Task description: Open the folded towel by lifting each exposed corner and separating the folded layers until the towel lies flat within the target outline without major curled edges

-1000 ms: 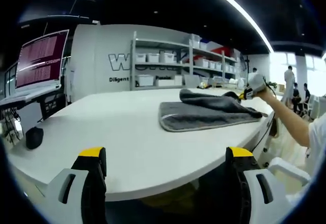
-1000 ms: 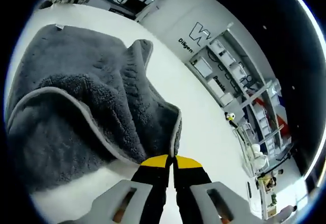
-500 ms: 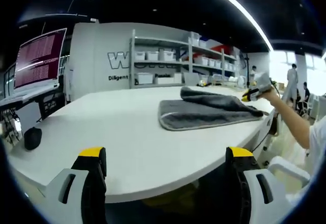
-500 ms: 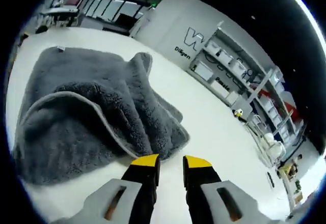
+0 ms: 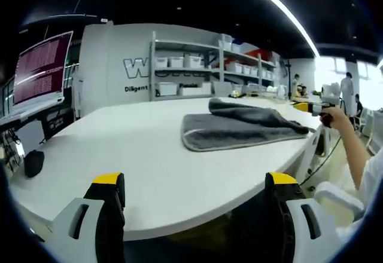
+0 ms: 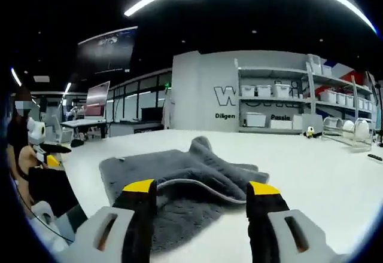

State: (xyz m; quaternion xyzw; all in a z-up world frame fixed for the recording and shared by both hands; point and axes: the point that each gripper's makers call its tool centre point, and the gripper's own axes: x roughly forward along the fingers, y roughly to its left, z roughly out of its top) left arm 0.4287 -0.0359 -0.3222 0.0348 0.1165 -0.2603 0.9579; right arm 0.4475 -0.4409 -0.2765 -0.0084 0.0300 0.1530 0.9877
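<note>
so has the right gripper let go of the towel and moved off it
Yes. In the left gripper view the right gripper has drawn back from the towel, past the table edge, jaws open.

Towel (image 5: 239, 128) out on the table (image 5: 137, 161), toward the far right side in the left gripper view, upper layer bunched over the lower one. Left gripper (image 5: 194, 215) near the table's near edge, well apart from the towel. Right gripper (image 5: 315, 106) over past the towel's right end, off the cloth. Mouse (image 5: 33, 162) way left on the table. Monitor (image 5: 40, 67) up behind it. Shelves (image 5: 191, 72) with bins along the far wall. From the right gripper view, right gripper (image 6: 200, 209) just in front of the towel (image 6: 179, 176), shelves (image 6: 281, 104) behind.
</note>
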